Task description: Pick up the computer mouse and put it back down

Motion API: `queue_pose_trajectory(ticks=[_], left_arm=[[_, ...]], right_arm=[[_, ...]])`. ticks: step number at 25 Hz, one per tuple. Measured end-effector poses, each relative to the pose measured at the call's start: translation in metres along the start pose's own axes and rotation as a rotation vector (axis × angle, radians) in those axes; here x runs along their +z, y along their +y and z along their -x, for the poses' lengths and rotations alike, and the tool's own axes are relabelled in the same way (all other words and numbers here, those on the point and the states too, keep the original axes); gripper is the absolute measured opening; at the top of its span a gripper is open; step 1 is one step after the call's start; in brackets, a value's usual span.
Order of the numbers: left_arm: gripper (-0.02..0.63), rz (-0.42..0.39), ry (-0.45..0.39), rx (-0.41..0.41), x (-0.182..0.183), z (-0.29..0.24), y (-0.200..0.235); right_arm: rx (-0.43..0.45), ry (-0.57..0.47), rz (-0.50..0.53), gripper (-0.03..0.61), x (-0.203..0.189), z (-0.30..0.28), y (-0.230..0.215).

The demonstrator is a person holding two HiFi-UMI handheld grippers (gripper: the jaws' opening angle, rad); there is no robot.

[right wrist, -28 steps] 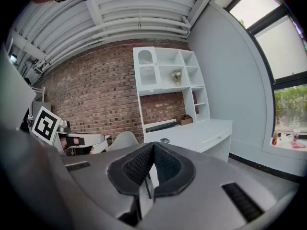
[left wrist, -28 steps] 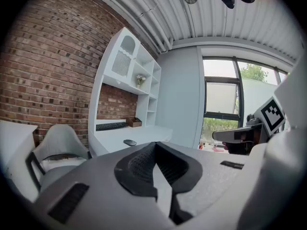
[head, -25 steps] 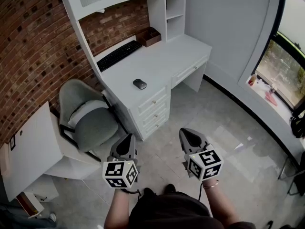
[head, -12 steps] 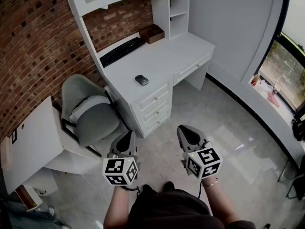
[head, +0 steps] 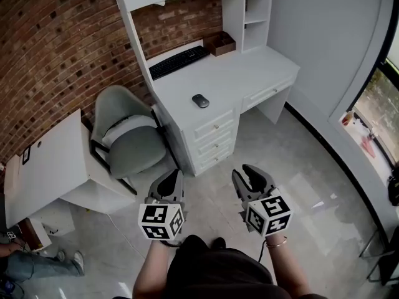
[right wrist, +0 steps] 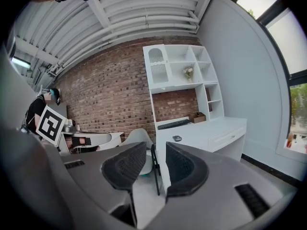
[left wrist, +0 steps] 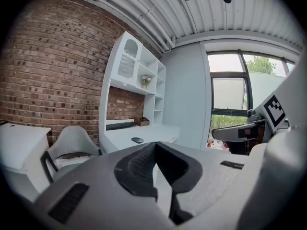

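In the head view we saw the computer mouse (head: 200, 101) lying on the white desk (head: 249, 73), near its front edge above the drawers (head: 215, 139). The black keyboard (head: 179, 61) lay further back, toward the brick wall (head: 62, 42). A grey chair (head: 128, 142) stood just beside the desk. We held both grippers over the tiled floor (head: 312, 185), well apart from the desk. The left gripper (head: 174, 174) and the right gripper (head: 245, 170) were side by side, pointing toward it.

In the left gripper view, its jaws were pressed together with nothing between them. A small dark shape on the desk far ahead was probably the mouse, though it was too small for us to be sure.

In the right gripper view, the jaws had just been opening and stood a narrow gap apart, with nothing between the pads. The mouse lay on the desk well beyond the tips, untouched.
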State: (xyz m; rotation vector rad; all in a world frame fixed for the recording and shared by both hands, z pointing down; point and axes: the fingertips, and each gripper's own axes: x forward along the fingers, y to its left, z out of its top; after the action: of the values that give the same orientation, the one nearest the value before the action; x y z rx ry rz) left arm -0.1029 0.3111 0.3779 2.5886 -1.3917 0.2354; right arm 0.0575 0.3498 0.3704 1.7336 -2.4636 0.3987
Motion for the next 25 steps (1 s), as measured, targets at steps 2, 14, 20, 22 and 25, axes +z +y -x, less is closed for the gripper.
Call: queue_pose_trajectory(ticks=[2,14,20,22,25], left_arm=[[0.009,0.001,0.0,0.015,0.0,0.002,0.003],[0.009,0.005,0.017,0.044,-0.002,-0.023,0.043],[0.009,0.006,0.019,0.032,0.007,-0.072,0.089],[0.009,0.012,0.022,0.02,0.01,-0.091,0.105],[0.009,0.02,0.03,0.006,0.015,-0.116,0.13]], right_arm=[[0.013,0.011,0.0,0.115,-0.001,-0.002,0.002],[0.022,0.033,-0.001,0.15,-0.002,-0.049,0.0],[-0.001,0.056,-0.019,0.178,0.006,-0.107,-0.013],[-0.015,0.062,-0.026,0.182,0.01,-0.13,-0.019],[-0.029,0.075,-0.035,0.184,0.017,-0.165,-0.023]])
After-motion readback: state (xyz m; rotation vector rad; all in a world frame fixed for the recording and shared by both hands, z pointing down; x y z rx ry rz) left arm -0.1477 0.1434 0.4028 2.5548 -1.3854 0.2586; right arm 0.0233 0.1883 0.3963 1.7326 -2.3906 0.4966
